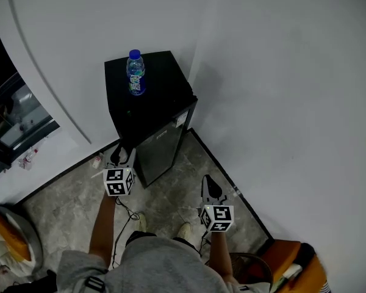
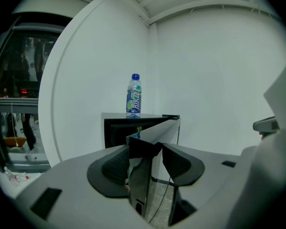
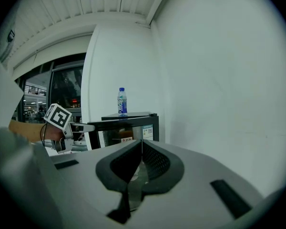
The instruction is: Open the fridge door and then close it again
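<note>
A small black fridge (image 1: 147,96) stands in the corner with a water bottle (image 1: 135,72) on top. Its door (image 1: 161,148) stands ajar, swung out on the left side. My left gripper (image 1: 121,152) is at that free edge. In the left gripper view the door's edge (image 2: 150,175) runs between the pads (image 2: 115,163) of the left gripper (image 2: 145,151), which grips it; the bottle (image 2: 134,95) shows above. My right gripper (image 1: 210,188) hangs apart from the fridge, lower right, shut and empty (image 3: 142,151). From there I see the fridge (image 3: 128,116), the bottle (image 3: 122,101) and the left gripper's cube (image 3: 57,117).
White walls close in behind and to the right of the fridge. A cable (image 1: 125,209) lies on the tiled floor by the person's feet. An orange seat (image 1: 293,261) stands at lower right, a glass window (image 1: 12,121) at left, a small bottle (image 1: 27,159) below it.
</note>
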